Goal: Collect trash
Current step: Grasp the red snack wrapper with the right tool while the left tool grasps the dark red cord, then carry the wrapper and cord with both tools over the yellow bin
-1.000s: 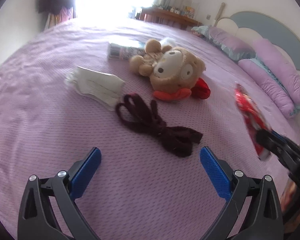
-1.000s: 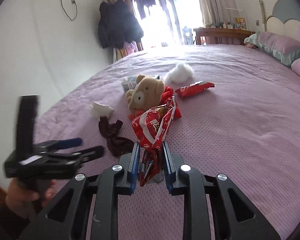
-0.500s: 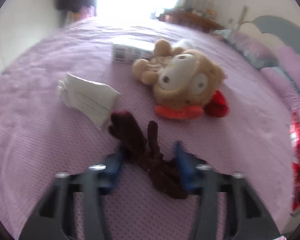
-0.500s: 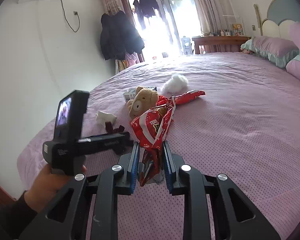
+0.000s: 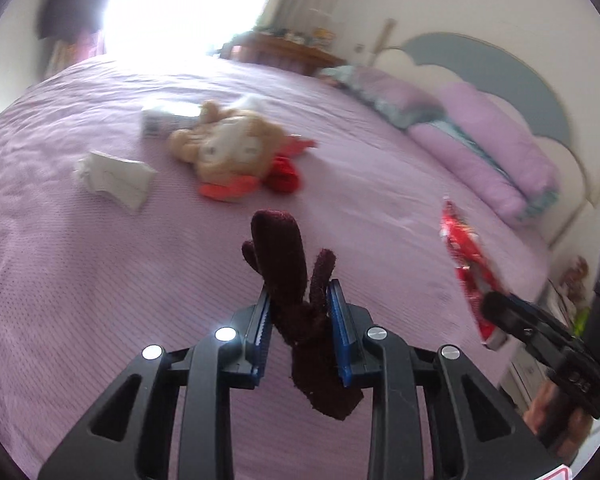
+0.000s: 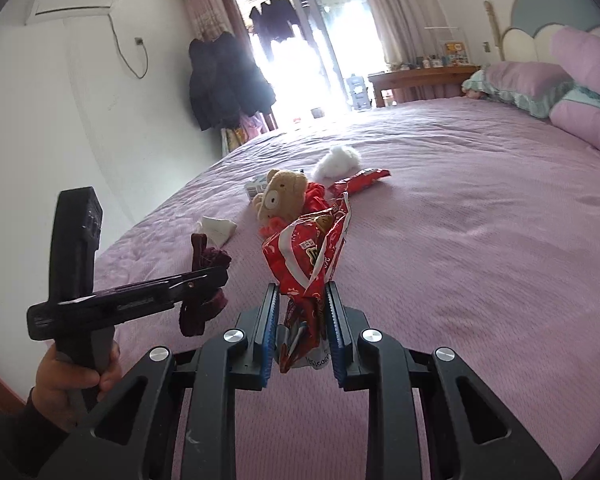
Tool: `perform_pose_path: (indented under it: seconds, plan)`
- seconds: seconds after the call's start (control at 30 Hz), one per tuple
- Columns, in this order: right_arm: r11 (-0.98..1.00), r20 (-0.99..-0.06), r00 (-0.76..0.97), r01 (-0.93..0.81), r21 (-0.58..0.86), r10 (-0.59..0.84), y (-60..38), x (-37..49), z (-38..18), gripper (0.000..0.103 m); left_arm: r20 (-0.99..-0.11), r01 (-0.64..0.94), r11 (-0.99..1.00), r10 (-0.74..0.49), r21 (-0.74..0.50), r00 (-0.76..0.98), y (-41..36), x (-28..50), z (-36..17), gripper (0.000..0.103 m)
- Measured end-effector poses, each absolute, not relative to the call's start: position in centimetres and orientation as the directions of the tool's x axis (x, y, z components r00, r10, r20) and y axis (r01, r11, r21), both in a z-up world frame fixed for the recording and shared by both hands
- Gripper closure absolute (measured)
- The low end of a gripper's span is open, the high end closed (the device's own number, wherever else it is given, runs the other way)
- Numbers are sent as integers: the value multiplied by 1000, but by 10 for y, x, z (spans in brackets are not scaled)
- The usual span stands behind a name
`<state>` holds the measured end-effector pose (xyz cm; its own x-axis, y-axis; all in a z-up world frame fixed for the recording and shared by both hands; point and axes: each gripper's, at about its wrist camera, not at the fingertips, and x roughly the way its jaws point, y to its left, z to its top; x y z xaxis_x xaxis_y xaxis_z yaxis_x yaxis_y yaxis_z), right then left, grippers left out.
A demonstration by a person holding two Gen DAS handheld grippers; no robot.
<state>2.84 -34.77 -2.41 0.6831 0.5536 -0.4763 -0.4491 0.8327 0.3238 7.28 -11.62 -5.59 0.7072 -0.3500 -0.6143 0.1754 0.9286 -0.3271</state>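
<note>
Trash stayed split: maroon cloth [image 5: 300, 304] clamped loosely in left hand-held gripper [image 5: 300, 332] above the bed [image 5: 100, 264], red wrapper [image 6: 308, 256] pinched in right hand-held gripper [image 6: 302, 320]; either limp piece might slip.

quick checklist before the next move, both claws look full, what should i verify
1. Left claw shut on the dark maroon cloth: ok.
2. Cloth lifted off the bed: ok, it dangles in the right wrist view.
3. Right claw shut on the red snack bag: ok.
4. Trash bin in sight for drop-off: not ok, none in either view.
5. Trash left on the bed: not ok, white paper, red wrapper, white wad, small box.
6. Plush toy left alone: ok.
</note>
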Motion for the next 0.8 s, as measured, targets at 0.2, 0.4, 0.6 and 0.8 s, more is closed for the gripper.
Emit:
perform_pose_path:
  seconds: [0.2,0.4,0.6,0.8]
  plan:
    - [879,-478,740,-362,310,473,-384,-26,-22,80,-615,328,883,-468,-335,634,-170,38,-53,75]
    - [922,-516,771,-249,296,374,-422,-80,-33,80,-637,455,820,-562,-347,527,-226,15,-66,75]
    - [956,-587,777,-66,285,229,-472,-134,-62,80,-681,551,758,-609,-349,406,-284,-8,-91,75]
    - [950,-652,744,77,301,146,-512,-165,-95,80,-723,624,704,-620,-340,306,-339,-31,-112,75]
